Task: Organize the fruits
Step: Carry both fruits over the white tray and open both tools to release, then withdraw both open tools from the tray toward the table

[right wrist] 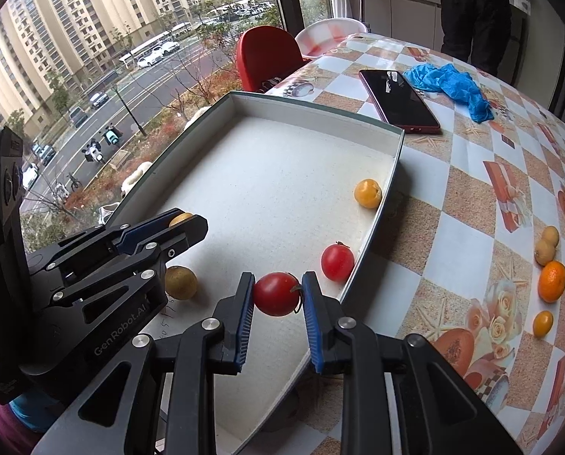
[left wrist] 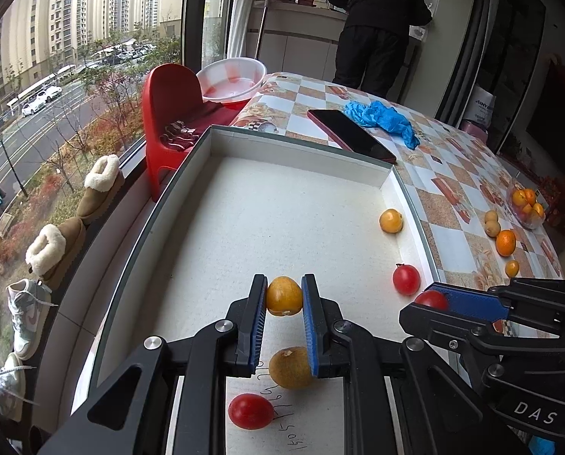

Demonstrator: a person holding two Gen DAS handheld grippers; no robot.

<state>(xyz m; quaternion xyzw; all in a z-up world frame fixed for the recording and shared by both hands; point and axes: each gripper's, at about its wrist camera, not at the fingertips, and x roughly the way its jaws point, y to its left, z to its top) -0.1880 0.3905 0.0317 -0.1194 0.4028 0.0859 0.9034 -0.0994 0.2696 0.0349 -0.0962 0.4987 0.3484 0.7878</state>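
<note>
Left gripper clamped on yellow fruit, above white box floor. Right gripper pinching red tomato over box, near right wall. We judge risks: tomato bruising under pressure, round fruits rolling once released, grippers colliding, close together.

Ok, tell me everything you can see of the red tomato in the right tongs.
The red tomato is small, round, glossy and smooth-skinned, with a thin dark stem curling off its right side. It sits sideways, stem toward one pad, pinched between the blue ribbed pads of the right tongs, which are shut on it. It hangs above the white floor of the shallow box, near the box's right wall. Only the pads touch it.
</note>
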